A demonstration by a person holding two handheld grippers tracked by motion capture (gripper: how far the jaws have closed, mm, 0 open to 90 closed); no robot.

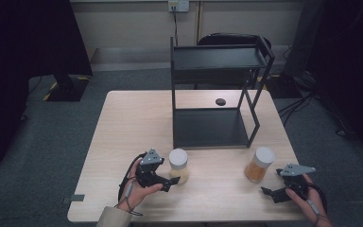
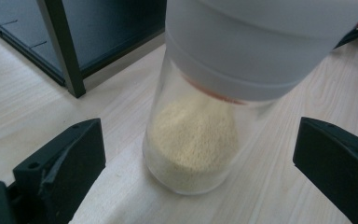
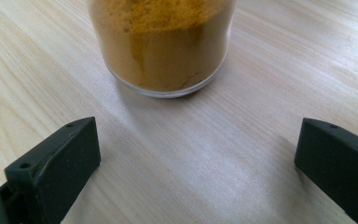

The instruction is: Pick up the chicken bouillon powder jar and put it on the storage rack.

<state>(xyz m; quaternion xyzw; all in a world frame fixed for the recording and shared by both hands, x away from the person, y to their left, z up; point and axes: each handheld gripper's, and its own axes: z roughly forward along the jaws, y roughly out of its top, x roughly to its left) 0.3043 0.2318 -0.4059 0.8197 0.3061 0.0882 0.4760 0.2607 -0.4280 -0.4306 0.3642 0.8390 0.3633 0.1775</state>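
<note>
Two white-lidded glass jars stand upright on the wooden table point(image 1: 123, 123). The jar of pale yellow powder point(image 1: 178, 166) point(image 2: 193, 140) is near the front centre-left. My left gripper point(image 1: 173, 180) point(image 2: 200, 168) is open, its jaws on either side of this jar's base without touching it. The jar of orange powder point(image 1: 258, 164) point(image 3: 163, 42) stands at the front right. My right gripper point(image 1: 267, 191) point(image 3: 198, 163) is open just short of it, with bare table between the jaws.
A black two-tier metal rack point(image 1: 217, 90) stands at the back centre of the table, its lower shelf point(image 2: 102, 32) just beyond the pale jar. A small dark round object point(image 1: 220, 101) lies behind the rack. The table's front edge is close under both hands.
</note>
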